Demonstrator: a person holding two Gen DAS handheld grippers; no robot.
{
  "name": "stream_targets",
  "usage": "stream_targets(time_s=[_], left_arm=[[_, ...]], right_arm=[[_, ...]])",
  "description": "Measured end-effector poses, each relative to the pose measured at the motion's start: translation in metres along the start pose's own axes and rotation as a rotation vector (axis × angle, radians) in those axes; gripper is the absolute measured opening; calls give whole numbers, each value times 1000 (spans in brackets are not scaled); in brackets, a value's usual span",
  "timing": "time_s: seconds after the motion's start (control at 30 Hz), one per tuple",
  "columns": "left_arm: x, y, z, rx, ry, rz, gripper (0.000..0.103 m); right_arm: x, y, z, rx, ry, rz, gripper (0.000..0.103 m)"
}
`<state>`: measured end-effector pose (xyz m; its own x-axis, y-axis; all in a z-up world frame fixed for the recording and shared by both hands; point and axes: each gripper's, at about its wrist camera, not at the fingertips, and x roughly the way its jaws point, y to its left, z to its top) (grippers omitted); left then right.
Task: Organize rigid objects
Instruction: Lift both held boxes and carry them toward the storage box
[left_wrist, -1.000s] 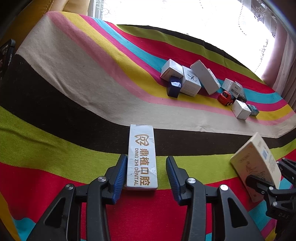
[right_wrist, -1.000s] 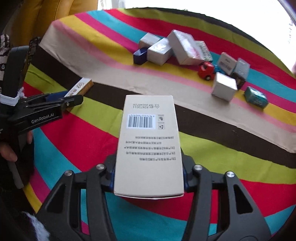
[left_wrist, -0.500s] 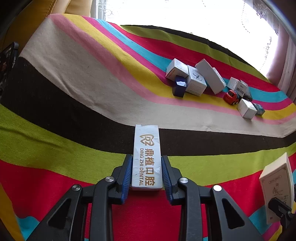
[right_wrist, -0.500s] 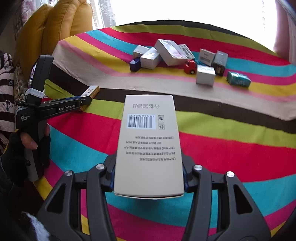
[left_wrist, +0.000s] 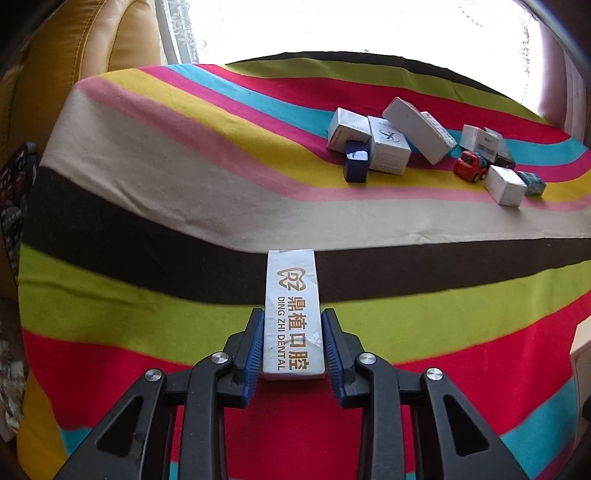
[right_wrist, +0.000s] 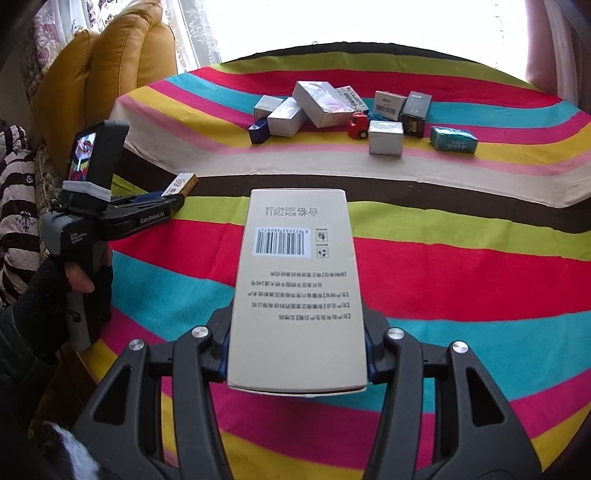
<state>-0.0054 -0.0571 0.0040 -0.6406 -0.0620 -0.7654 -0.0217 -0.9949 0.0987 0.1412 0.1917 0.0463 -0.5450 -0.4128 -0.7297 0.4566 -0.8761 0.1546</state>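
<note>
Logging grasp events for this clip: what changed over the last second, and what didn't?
The left claw closed on the dental box, which a second ago lay between open fingers, and has lifted it off the striped cloth. The right claw kept its grip on the beige barcode box while drawing back and up. The pile of small boxes and the red toy car stayed put.

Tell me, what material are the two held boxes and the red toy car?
Dental box: likely glossy coated cardboard, given its sheen and scuffed print. Beige box: matte cardboard, with folded edges and flat print. Red toy car: probably shiny plastic, too small to confirm.
</note>
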Motion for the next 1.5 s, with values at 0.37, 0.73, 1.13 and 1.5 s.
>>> stream_targets(time_s=[0.37, 0.73, 1.13, 1.5], left_arm=[[-86, -48, -55, 9, -68, -159, 32], [-128, -103, -85, 109, -57, -290, 32], [-170, -161, -104, 266, -80, -380, 32], [-211, -221, -114, 430, -119, -473, 32]], right_arm=[[-29, -22, -23, 56, -8, -17, 55], [-67, -40, -38, 101, -40, -47, 55], [-119, -80, -69, 190, -67, -96, 55], [-166, -120, -112, 295, -81, -155, 55]])
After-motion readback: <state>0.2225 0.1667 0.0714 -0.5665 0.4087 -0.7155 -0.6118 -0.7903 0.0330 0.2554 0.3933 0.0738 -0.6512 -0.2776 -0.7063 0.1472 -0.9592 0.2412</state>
